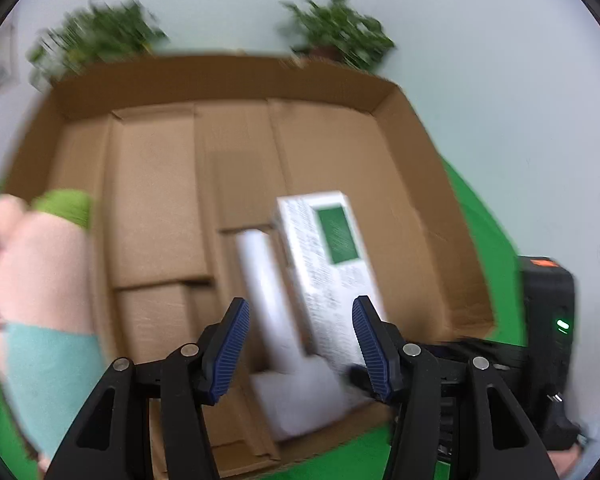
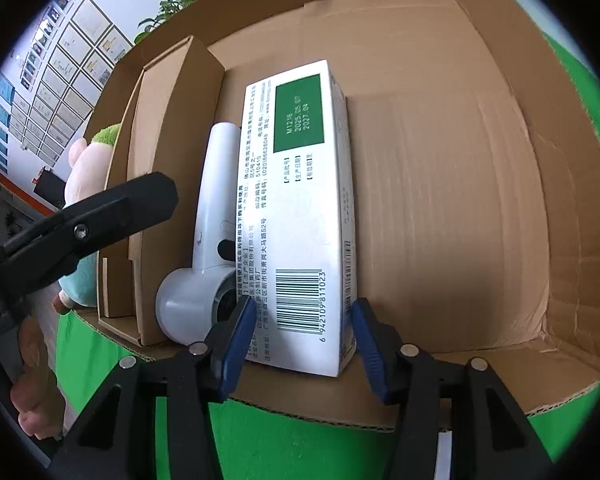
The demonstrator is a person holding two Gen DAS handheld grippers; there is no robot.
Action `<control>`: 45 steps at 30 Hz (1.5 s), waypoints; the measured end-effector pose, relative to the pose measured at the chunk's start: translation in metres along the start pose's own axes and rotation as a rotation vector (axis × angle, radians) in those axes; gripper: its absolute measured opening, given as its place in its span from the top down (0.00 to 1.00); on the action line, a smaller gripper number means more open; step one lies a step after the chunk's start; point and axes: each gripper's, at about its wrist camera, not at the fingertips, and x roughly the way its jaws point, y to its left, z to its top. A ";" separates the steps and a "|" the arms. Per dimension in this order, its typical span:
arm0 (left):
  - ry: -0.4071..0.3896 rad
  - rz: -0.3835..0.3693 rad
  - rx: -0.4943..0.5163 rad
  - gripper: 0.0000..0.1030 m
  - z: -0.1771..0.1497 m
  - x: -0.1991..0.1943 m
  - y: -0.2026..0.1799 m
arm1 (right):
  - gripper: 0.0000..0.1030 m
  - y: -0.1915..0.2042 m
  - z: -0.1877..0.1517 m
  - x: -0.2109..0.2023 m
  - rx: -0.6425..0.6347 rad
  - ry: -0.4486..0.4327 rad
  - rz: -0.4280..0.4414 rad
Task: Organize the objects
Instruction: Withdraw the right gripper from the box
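A white medicine box [image 2: 300,216] with a green panel and barcode lies inside an open cardboard box [image 2: 480,200]. A white hair dryer [image 2: 208,240] lies against its left side. My right gripper [image 2: 302,340] has its blue pads on either side of the medicine box's near end, shut on it. My left gripper [image 1: 300,344] is open and empty above the hair dryer [image 1: 268,304] and medicine box [image 1: 332,256]. The left gripper's black finger [image 2: 100,216] shows in the right wrist view.
Brown cartons [image 1: 156,196] stand in the cardboard box's left part. A pink plush toy [image 1: 40,264] with a green top sits outside its left wall on green cloth [image 1: 484,240]. Potted plants [image 1: 336,28] stand behind. A black device [image 1: 548,312] sits at right.
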 end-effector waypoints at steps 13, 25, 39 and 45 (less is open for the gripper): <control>-0.399 0.429 0.086 0.01 -0.071 -0.089 -0.038 | 0.15 0.067 -0.064 -0.071 -0.204 -0.462 -0.295; -0.421 0.432 0.023 0.01 -0.112 -0.141 -0.040 | 0.15 0.117 -0.067 -0.105 -0.249 -0.631 -0.233; -0.343 0.486 -0.048 0.89 -0.122 -0.129 -0.018 | 0.97 0.115 -0.060 -0.083 -0.242 -0.593 -0.220; -0.398 0.490 -0.040 0.01 -0.117 -0.127 -0.020 | 0.19 0.116 -0.057 -0.080 -0.224 -0.620 -0.253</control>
